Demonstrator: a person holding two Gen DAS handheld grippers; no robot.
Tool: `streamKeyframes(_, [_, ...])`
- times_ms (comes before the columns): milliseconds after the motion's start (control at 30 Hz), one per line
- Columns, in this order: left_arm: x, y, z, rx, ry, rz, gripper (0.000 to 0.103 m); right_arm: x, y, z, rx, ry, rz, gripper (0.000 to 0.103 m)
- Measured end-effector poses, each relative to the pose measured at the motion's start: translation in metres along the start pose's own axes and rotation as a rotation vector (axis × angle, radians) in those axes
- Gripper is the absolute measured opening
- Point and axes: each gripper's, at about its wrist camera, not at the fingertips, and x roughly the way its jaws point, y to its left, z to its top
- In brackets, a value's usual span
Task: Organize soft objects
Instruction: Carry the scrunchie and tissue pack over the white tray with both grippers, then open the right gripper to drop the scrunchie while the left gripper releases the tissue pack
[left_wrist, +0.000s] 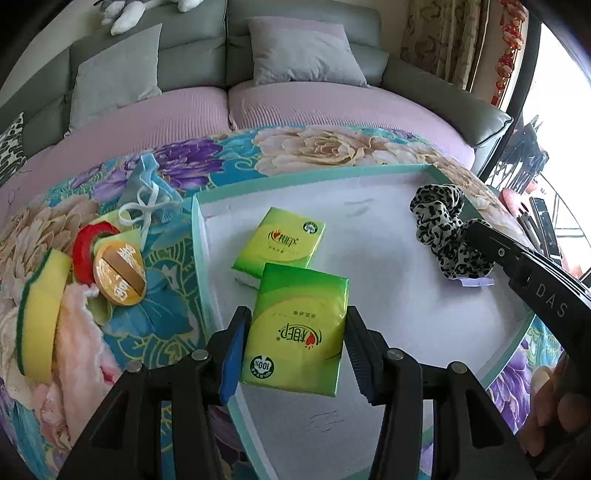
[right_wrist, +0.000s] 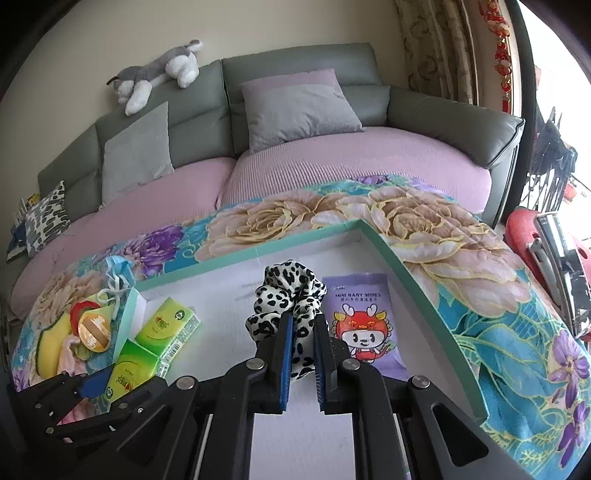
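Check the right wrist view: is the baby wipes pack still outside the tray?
No, the baby wipes pack lies flat on the white floor inside the green-rimmed tray, beside the leopard scrunchie.

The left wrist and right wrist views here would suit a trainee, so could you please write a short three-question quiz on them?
1. True or false: the left gripper is clamped on a green tissue pack.
2. What does the right gripper grip? A. baby wipes pack B. leopard-print scrunchie C. yellow sponge
3. Fill in: a second tissue pack lies inside the white ____ with a mint-green rim.

Key: 1 true; 2 B; 3 tray.
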Motion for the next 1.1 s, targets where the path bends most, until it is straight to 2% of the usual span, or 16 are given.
streamKeyframes(433, [0.013, -0.001, -0.004, -0.002, 0.045, 0.005, 0.052, 0.017, 0.005, -0.007, -0.019, 0.078, 0.004, 0.012])
streamKeyframes(900, [0.013, 0.0, -0.003, 0.001, 0.052, 0.005, 0.052, 0.02, 0.009, -0.008, -0.045, 0.098, -0.013, 0.015])
streamKeyframes(1000, [0.011, 0.002, -0.002, -0.005, 0.051, -0.003, 0.054, 0.02, 0.01, -0.008, -0.044, 0.1, -0.015, 0.015])
streamKeyframes(1100, [0.006, 0.002, -0.002, -0.01, 0.046, -0.012, 0.058, 0.02, 0.009, -0.007, -0.044, 0.101, -0.017, 0.021])
